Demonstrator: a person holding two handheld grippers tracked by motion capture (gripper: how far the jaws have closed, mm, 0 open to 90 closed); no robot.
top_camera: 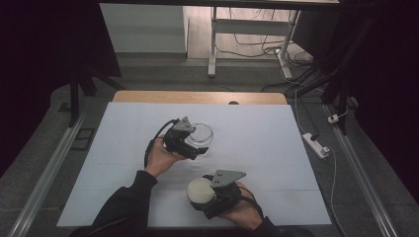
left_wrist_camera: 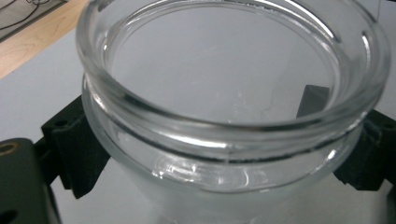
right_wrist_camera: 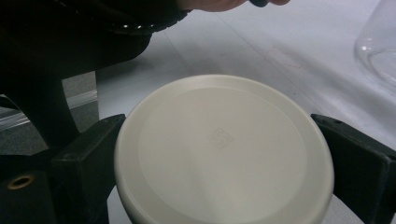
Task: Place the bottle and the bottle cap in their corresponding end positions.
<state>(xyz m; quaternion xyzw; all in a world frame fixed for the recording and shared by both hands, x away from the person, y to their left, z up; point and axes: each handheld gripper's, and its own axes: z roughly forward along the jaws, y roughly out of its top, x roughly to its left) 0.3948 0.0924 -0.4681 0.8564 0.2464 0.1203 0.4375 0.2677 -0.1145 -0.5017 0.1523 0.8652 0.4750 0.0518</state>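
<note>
A clear glass jar point(top_camera: 200, 134) stands upright and empty on the pale blue table cover point(top_camera: 257, 133), mouth up. My left gripper point(top_camera: 195, 144) is shut on the glass jar point(left_wrist_camera: 233, 102), one black jaw on each side below its thick rim. A round cream lid point(top_camera: 200, 191) sits nearer the front edge, flat side up. My right gripper point(top_camera: 205, 195) is shut on the cream lid point(right_wrist_camera: 224, 149), its jaws pressing both edges. Lid and jar are apart, the lid in front of the jar. A curve of the jar point(right_wrist_camera: 378, 51) shows at the right edge of the right gripper view.
A strip of wooden tabletop point(top_camera: 197, 97) lies beyond the cover. A power strip point(top_camera: 316, 144) and cables lie on the floor to the right. Metal rails point(top_camera: 49, 168) run along both sides. Table legs point(top_camera: 212, 44) stand farther back.
</note>
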